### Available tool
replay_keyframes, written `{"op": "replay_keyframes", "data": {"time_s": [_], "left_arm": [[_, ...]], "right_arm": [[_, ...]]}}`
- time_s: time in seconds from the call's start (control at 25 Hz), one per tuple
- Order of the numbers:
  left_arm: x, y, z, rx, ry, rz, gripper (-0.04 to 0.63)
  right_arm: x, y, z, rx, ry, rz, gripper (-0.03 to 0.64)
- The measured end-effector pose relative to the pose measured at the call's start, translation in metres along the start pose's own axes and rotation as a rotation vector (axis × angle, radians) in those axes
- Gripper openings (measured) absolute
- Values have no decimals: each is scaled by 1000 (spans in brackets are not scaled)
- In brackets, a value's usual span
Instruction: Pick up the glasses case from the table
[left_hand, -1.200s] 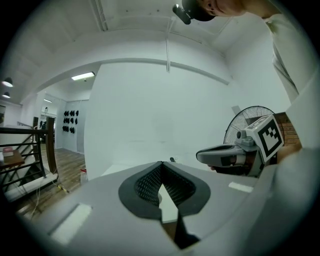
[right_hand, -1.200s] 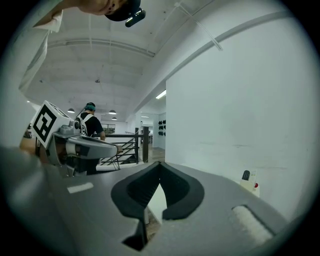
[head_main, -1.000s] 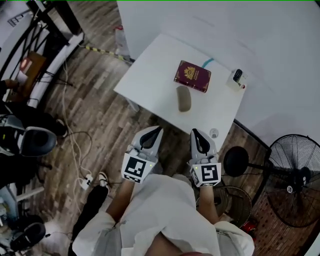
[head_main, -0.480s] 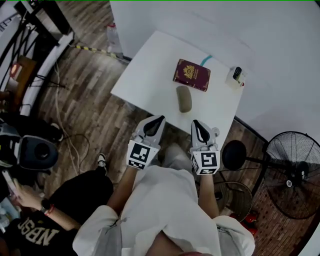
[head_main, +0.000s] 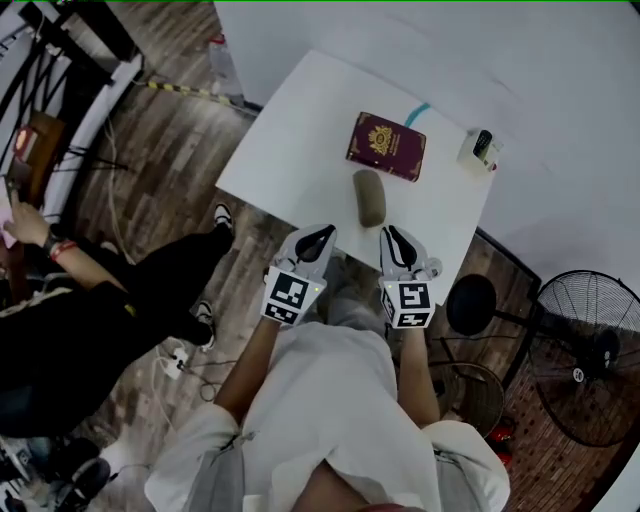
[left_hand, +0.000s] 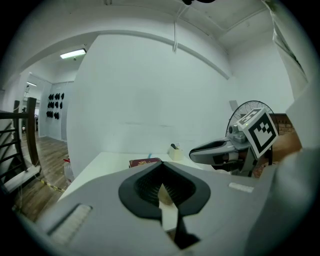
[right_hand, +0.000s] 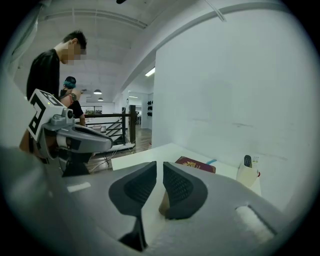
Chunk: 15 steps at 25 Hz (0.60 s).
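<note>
We are holding both grippers at the near edge of the smooth white table (head_main: 290, 140), with the glasses case (head_main: 369, 197) just ahead of them. The case is a rounded, oblong, olive-grey pod lying flat near that edge, just beside a maroon booklet (head_main: 386, 146) stamped with a gold crest. The left gripper (head_main: 322, 236) is showing its ribbed black pads (left_hand: 180, 187) meeting at the tips, with nothing clamped. The right gripper (head_main: 395, 236) has just been opening its jaws. They are standing a narrow slit apart, with nothing between them.
</note>
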<state>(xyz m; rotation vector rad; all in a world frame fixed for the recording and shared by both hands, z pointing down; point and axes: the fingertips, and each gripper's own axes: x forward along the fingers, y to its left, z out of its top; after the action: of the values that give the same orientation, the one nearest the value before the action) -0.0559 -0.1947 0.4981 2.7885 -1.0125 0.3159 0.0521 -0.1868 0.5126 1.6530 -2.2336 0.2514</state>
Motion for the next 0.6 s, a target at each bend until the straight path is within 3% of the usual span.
{"op": "replay_keyframes", "data": {"time_s": [0.6], "left_arm": [[87,43,-33,-43,156,10,18]], "right_arm": [[92,-46,-50,75,177,68,68]]}}
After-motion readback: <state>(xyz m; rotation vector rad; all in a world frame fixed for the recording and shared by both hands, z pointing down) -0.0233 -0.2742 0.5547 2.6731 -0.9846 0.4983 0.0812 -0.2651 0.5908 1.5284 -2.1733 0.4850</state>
